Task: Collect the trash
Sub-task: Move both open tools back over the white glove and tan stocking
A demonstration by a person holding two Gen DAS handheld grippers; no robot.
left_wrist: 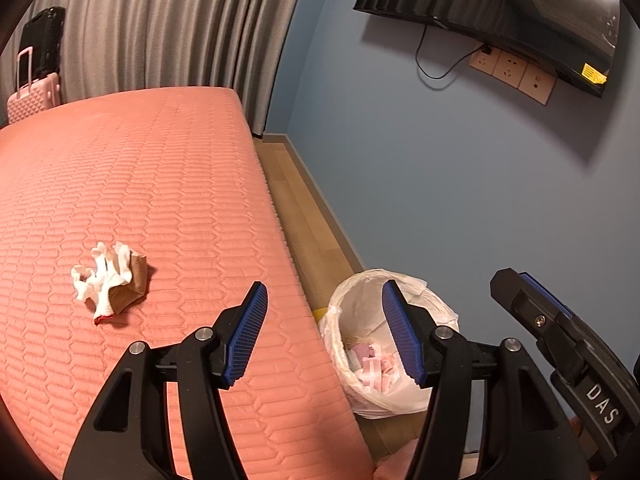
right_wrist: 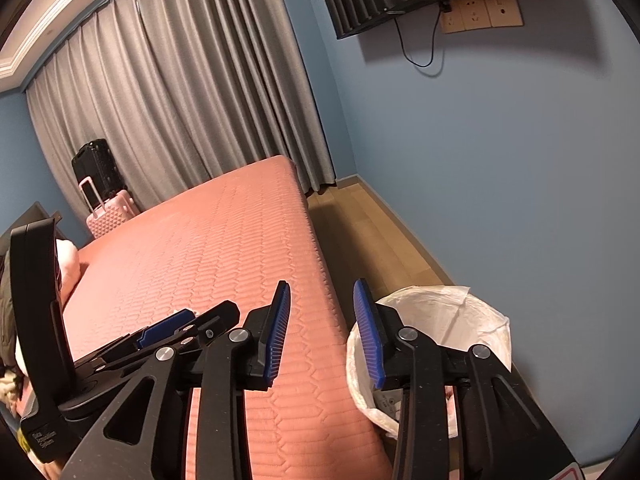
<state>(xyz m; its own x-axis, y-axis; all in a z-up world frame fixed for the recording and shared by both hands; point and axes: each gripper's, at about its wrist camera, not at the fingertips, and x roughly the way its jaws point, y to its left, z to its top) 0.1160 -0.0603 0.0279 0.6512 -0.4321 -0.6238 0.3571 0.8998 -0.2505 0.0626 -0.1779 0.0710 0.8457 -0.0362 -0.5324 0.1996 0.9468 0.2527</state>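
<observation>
A crumpled white tissue with a brown paper scrap [left_wrist: 110, 278] lies on the pink bed [left_wrist: 168, 184], ahead and left of my left gripper [left_wrist: 324, 304]. My left gripper is open and empty, hovering over the bed's right edge. A white-lined trash bin [left_wrist: 384, 344] stands on the floor beside the bed, with pink and white scraps inside. My right gripper [right_wrist: 322, 304] is open and empty, above the gap between the bed [right_wrist: 224, 248] and the bin [right_wrist: 448, 320]. The right gripper also shows in the left wrist view [left_wrist: 560, 336], right of the bin.
A wood floor strip [left_wrist: 304, 216] runs between the bed and the blue wall [left_wrist: 460, 184]. A pink suitcase [right_wrist: 110, 214] and a black one [right_wrist: 98, 168] stand by grey curtains at the bed's far end. A wall-mounted TV [left_wrist: 520, 12] hangs above sockets.
</observation>
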